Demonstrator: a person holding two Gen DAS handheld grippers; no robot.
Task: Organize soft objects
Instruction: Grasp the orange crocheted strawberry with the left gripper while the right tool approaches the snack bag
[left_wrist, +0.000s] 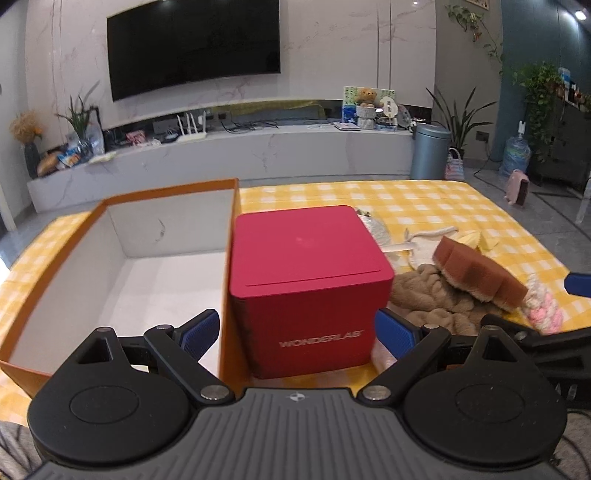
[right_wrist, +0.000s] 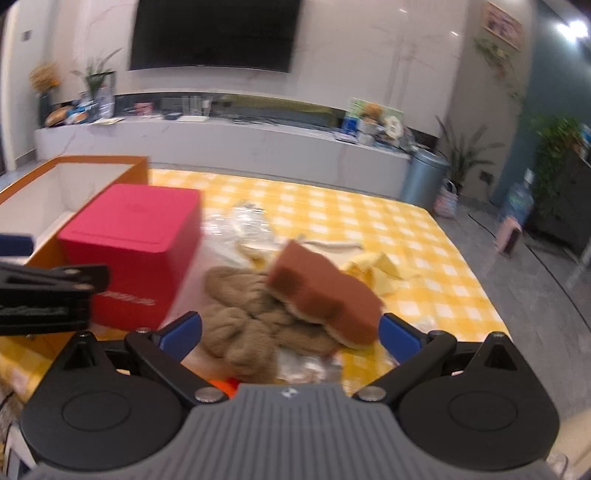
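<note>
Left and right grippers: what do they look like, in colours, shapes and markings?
Both match. The left gripper and right gripper each have two blue ribbed finger pads on black linkage arms with silver pivot pins, two round black discs, and a grey ridged body bearing a small round emblem. No cables or sleeves are visible.

A big black TV (left_wrist: 192, 46) hangs on the white marble wall (left_wrist: 332, 48) above a long white shelf (left_wrist: 258, 147); the floor (left_wrist: 517, 184) is gray.
</note>
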